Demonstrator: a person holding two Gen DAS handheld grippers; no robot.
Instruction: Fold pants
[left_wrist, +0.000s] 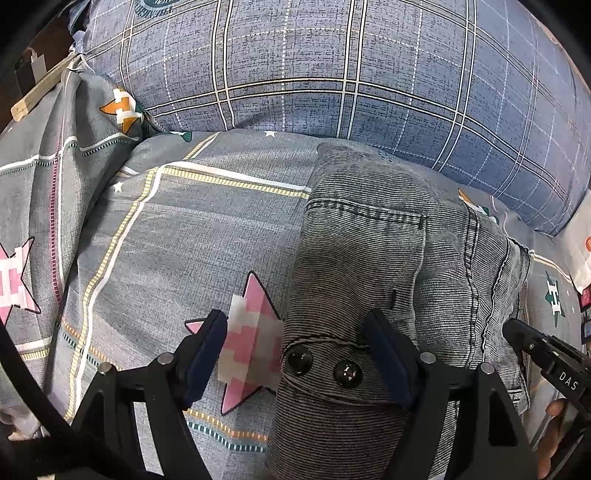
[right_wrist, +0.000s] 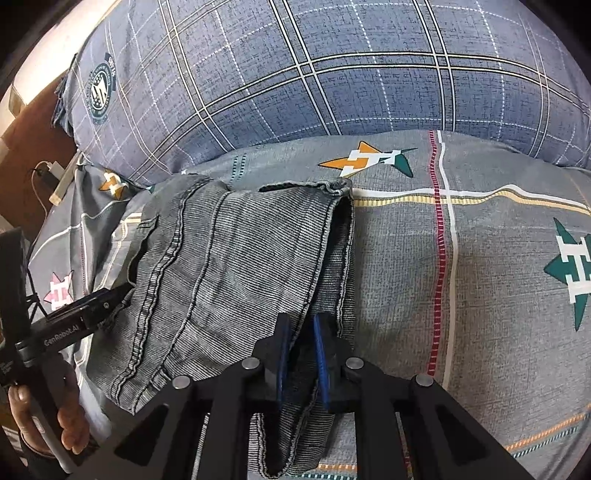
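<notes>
The pants (left_wrist: 369, 258) are grey ribbed denim cloth, matt and rough, with dark stitched seams and two glossy black buttons (left_wrist: 323, 365). The bedsheet (right_wrist: 480, 295) and the blue plaid pillow (right_wrist: 332, 66) are matt woven cloth. The left gripper (left_wrist: 299, 354) is matt black plastic with shiny metal pins

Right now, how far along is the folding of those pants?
Mostly done: the pants lie as a folded bundle on the bedspread. The right gripper pinches a fabric edge; the left gripper is open over the buttons. Left: letting go and maybe a final tidy.
</notes>
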